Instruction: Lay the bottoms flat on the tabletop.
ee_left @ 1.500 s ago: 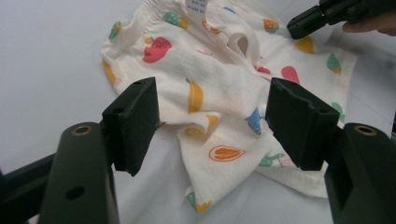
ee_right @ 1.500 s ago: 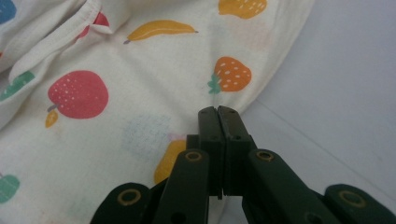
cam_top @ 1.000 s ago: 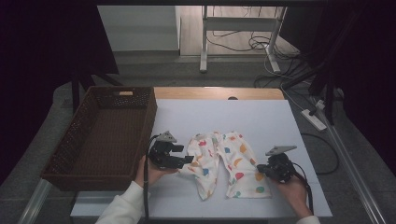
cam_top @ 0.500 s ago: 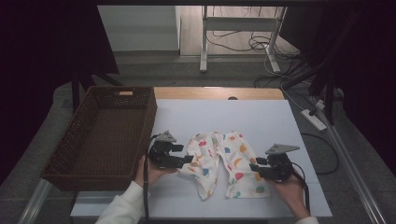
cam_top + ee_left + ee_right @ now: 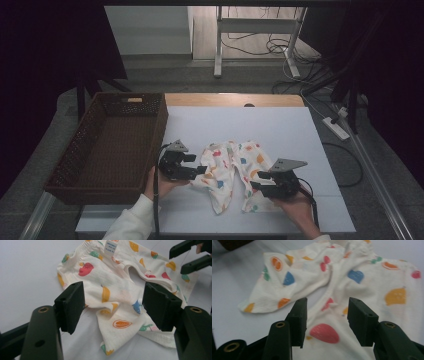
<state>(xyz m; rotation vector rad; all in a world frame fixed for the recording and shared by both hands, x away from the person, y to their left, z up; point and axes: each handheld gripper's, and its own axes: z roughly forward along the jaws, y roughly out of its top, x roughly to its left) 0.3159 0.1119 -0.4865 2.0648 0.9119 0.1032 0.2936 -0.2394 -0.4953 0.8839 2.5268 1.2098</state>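
Lying crumpled on the white table (image 5: 280,125), just right of the wicker basket (image 5: 110,145), are the fruit-print baby trousers (image 5: 232,172). Left gripper (image 5: 199,171) at their left edge, jaws released. Right gripper (image 5: 256,181) over one leg, jaws apart, grasping nothing.

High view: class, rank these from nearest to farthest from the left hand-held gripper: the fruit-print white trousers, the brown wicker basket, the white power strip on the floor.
From the left hand-held gripper:
1. Fruit-print white trousers, right beside its jaws.
2. Brown wicker basket, just to its left.
3. White power strip, on the floor far right.
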